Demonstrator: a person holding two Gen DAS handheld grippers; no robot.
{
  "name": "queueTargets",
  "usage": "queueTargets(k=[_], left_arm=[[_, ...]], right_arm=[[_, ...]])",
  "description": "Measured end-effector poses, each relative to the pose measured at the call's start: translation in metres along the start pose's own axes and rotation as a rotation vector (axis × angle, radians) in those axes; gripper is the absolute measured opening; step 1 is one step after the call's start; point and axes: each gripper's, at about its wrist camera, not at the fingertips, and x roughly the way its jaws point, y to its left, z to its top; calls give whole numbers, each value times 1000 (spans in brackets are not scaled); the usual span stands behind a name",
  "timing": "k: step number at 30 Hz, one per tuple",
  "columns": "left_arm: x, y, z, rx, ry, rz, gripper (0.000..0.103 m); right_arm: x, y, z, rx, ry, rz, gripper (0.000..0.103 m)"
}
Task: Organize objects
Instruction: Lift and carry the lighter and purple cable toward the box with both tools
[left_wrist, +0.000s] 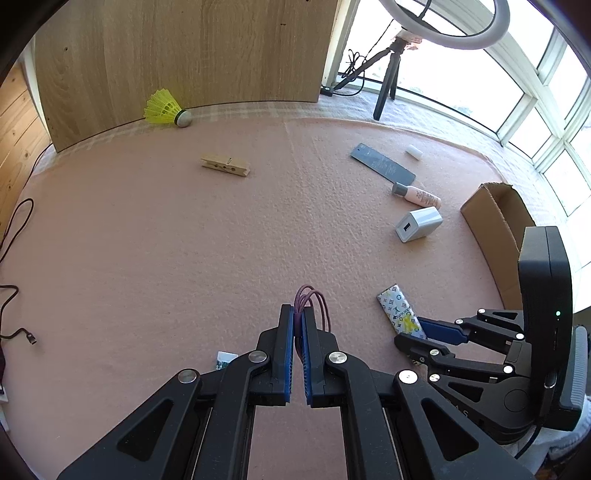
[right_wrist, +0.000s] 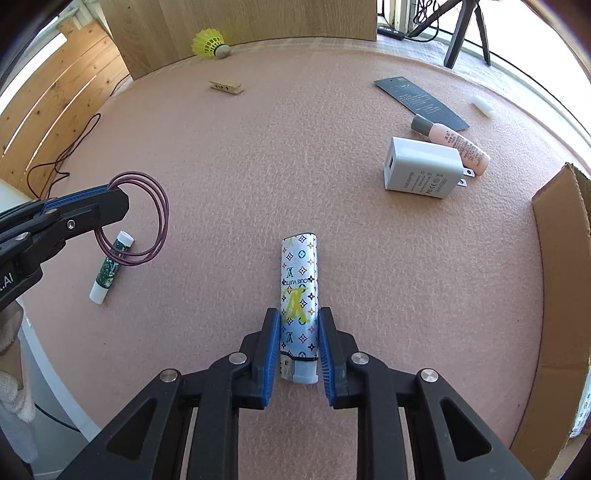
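My left gripper (left_wrist: 298, 314) is shut on a purple hair tie (left_wrist: 313, 301) and holds it above the pink mat; it shows in the right wrist view too, hair tie (right_wrist: 147, 218) hanging from its tip. My right gripper (right_wrist: 297, 325) has its jaws around a patterned silver lighter (right_wrist: 298, 291) lying on the mat, pads close on both sides; the lighter also shows in the left wrist view (left_wrist: 399, 310). A cardboard box (right_wrist: 561, 295) stands at the right.
On the mat lie a white charger (right_wrist: 421, 168), a pink bottle (right_wrist: 454, 142), a dark card (right_wrist: 421, 98), a small white cap (right_wrist: 484, 105), a clothespin (right_wrist: 225, 86), a yellow shuttlecock (right_wrist: 210, 42) and a green-white tube (right_wrist: 110, 267). A tripod (left_wrist: 388, 81) stands behind.
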Motion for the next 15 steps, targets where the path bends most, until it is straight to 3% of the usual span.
queueTargets(k=[8,15], left_arm=[[-10,-3,-1,4,-17,-8,4],[-22,-26,4,50,-41,-24,4]], right_arm=[[-3,2,-2,-5,-12,0,19],[-34,-13,-16,35,-67,26,19]])
